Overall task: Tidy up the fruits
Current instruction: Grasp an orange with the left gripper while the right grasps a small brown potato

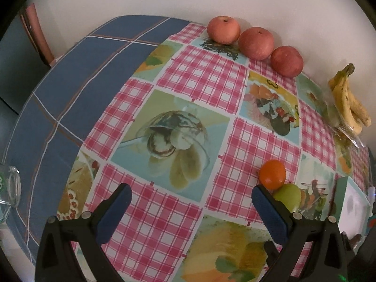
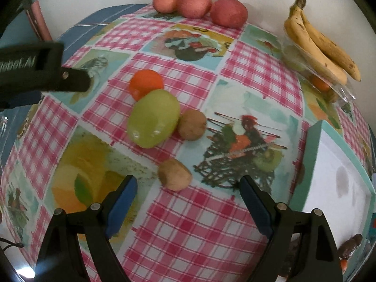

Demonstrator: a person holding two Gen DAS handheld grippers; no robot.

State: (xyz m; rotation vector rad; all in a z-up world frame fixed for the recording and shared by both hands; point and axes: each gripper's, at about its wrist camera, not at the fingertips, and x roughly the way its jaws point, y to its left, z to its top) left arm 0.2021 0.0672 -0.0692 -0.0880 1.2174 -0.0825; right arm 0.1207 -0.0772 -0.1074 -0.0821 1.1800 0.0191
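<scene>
Checked pink tablecloth (image 2: 188, 223) with printed fruit panels, over a blue cloth, pushed against a pale wall.

Along the wall, left to right: three red apples (image 2: 195, 3) in a touching row, then a bunch of bananas (image 2: 319, 44) lying on a clear plastic tray (image 2: 338, 89) that holds more fruit.

Near the middle: an orange (image 2: 145, 82), a green mango (image 2: 152, 118) touching it in front, and a brown kiwi (image 2: 191, 124) tucked against the mango's right side. Second kiwi (image 2: 174, 175) apart from these, nearer the camera. Open teal box (image 2: 312, 164) with a white inside, at the right edge.

Right gripper (image 2: 188, 195) pointing steeply down at the cloth, fingers spread wide, holding nothing. Lone kiwi just ahead of the fingertips and slightly left of centre in the gap, its long axis running roughly across the gap, left to right. Probably the next fruit to pick, needing only a short move forward and down.

Left gripper (image 1: 191, 202) likewise tilted steeply down, fingers spread wide and empty over bare cloth. Orange and mango just beyond its right finger (image 1: 270, 211), outside the gap; neither kiwi visible from this side. Right hand clearly the nearer one to the lone kiwi.

Glass jar (image 1: 9, 188) at the far left, on the blue cloth.
</scene>
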